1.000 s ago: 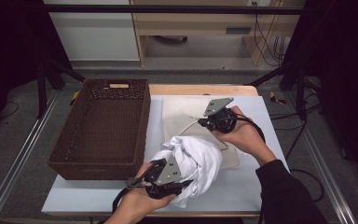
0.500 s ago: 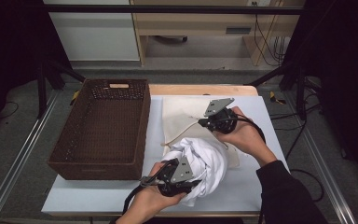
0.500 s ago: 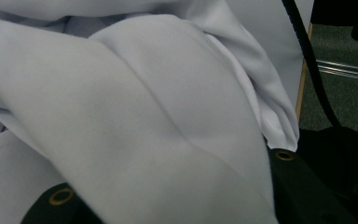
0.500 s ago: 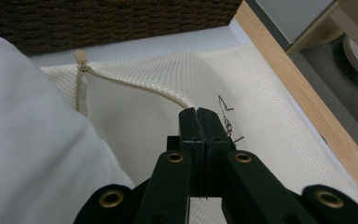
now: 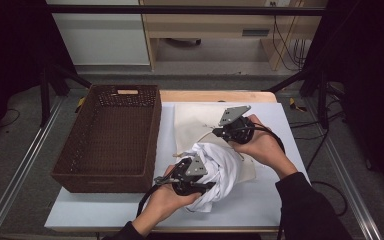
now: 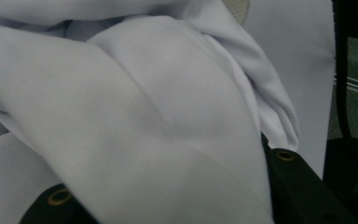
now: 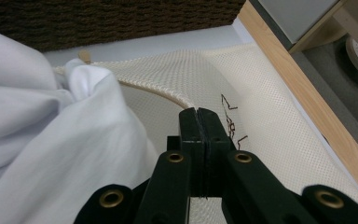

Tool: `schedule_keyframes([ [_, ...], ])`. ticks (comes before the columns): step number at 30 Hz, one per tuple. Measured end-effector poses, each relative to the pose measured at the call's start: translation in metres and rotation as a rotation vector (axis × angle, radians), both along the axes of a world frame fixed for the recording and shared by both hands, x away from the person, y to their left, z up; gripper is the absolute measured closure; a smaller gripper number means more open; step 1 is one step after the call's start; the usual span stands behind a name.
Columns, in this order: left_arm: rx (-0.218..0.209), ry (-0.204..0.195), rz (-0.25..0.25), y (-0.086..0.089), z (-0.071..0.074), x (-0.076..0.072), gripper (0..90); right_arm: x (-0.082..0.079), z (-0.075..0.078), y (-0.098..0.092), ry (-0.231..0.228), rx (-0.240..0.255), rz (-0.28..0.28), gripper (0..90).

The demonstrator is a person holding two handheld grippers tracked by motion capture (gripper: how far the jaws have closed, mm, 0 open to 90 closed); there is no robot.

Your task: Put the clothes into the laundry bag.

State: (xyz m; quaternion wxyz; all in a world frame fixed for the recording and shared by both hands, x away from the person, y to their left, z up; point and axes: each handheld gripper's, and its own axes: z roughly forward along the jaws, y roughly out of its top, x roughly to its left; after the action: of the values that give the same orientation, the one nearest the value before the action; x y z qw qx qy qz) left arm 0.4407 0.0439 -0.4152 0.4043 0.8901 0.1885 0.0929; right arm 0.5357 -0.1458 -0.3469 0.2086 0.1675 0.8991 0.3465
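A bunched white cloth (image 5: 222,167) lies on the front of the table, partly on a cream mesh bag (image 5: 195,120). My left gripper (image 5: 206,181) is pushed into the cloth from the near side and is shut on it. In the left gripper view the cloth (image 6: 158,116) drapes over both jaws and hides their tips. My right gripper (image 5: 216,134) is behind the cloth, shut on the bag's corded rim. The right gripper view shows its jaws (image 7: 199,116) pressed together at the rim of the mesh bag (image 7: 177,70), with the white cloth (image 7: 51,140) to their left.
A dark wicker basket (image 5: 152,130) stands on the table's left half, and its wall (image 7: 121,18) is close behind the bag. The table's wooden far edge (image 7: 298,93) runs past the bag. Bare tabletop (image 5: 105,210) lies in front of the basket.
My left hand has carried the cloth to the right and lower, closer to the bag's mouth. The right gripper has kept still on the rim.
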Motion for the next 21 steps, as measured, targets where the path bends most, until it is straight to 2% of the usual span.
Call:
schedule_keyframes([
  [3,0.0,0.034,-0.002,-0.002,-0.002,0.007,65.8,0.0,0.0,0.001,-0.002,-0.003,0.007,90.0],
  [8,0.029,0.022,-0.019,-0.007,-0.002,0.01,65.8,0.0,-0.002,0.005,0.002,-0.004,0.007,90.0],
  [14,0.049,0.011,-0.001,-0.012,-0.001,0.022,65.7,-0.001,-0.004,0.006,0.006,-0.005,0.012,90.0],
  [21,0.027,0.015,0.046,-0.008,-0.004,0.033,65.5,-0.004,-0.003,0.008,0.008,-0.012,0.031,90.0],
])
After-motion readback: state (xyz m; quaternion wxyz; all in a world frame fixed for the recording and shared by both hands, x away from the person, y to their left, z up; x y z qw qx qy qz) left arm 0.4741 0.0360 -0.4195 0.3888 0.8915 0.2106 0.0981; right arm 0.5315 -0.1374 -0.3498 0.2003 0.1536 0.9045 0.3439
